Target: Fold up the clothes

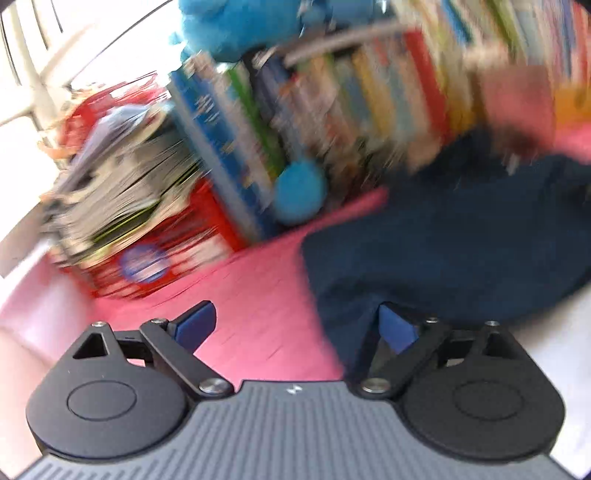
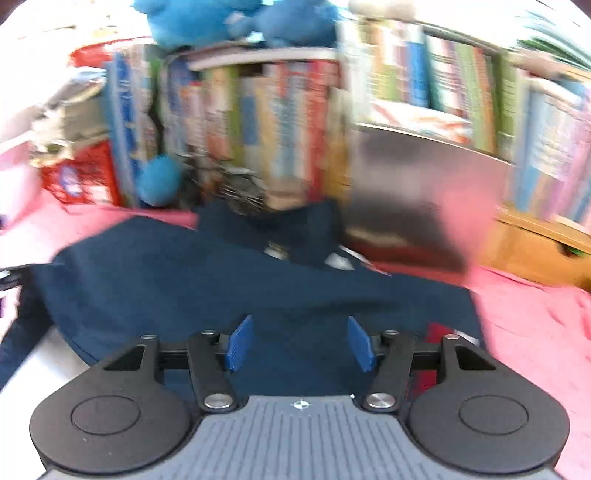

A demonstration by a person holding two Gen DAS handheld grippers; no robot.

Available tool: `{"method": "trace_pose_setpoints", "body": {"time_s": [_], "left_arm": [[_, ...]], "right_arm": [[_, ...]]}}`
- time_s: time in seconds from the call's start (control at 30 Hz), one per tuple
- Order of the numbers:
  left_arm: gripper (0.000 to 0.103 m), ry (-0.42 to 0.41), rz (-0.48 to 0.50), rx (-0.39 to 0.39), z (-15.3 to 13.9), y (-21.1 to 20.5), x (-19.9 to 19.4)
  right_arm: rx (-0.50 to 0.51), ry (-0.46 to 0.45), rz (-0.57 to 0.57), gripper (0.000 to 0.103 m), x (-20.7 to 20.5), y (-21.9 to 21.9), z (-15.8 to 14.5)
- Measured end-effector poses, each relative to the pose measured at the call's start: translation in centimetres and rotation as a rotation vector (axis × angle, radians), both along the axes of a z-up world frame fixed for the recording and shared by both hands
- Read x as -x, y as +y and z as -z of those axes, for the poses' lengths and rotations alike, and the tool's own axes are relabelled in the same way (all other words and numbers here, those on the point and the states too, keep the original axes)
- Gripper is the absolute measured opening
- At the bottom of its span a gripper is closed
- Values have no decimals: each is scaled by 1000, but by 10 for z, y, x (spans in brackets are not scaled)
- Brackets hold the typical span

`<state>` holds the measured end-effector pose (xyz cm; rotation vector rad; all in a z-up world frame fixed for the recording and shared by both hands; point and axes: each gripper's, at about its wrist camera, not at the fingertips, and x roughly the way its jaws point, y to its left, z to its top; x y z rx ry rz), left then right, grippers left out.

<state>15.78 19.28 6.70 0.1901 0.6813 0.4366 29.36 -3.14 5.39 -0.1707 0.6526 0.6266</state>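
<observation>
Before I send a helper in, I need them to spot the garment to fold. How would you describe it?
Find the crowded bookshelf; a pink sheet spreads below it. On that sheet lies a dark navy fabric garment, the only dark, plain item among bright books and blue plush toys.

One navy garment (image 2: 207, 280); two tongs (image 1: 297, 328) (image 2: 299, 345); one pink cloth (image 1: 251, 295).

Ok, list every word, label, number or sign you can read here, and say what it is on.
No text can be read in either view; motion blur smears it all.
Book spines: print there, too blurred to read.
Red box: a round blue label, unreadable.
Left gripper: a small white mark on the grey body, a logo, no letters.
Right gripper: a small white emblem, no letters.
Navy garment: no readable print.
</observation>
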Motion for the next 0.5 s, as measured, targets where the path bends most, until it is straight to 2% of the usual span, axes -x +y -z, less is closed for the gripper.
{"method": "trace_pose_setpoints", "body": {"time_s": [0.1, 0.2, 0.23, 0.3, 0.37, 0.43, 0.5], "left_arm": [[96, -4, 7, -14, -4, -6, -15], [100, 2, -41, -24, -8, -7, -3], [100, 4, -58, -27, -9, -7, 0], [100, 132, -132, -46, 18, 6, 12], [98, 217, -185, -48, 39, 18, 20], [99, 297, -235, -50, 59, 30, 29], [97, 303, -283, -79, 57, 33, 34]], "right_arm": [[-17, 2, -22, 57, -8, 23, 12], [65, 36, 32, 59, -24, 40, 35], [89, 41, 50, 64, -27, 41, 44], [63, 47, 79, 65, -26, 32, 43], [59, 53, 93, 65, -20, 26, 35], [27, 21, 61, 69, -10, 24, 23], [8, 1, 19, 69, 0, 28, 13]]}}
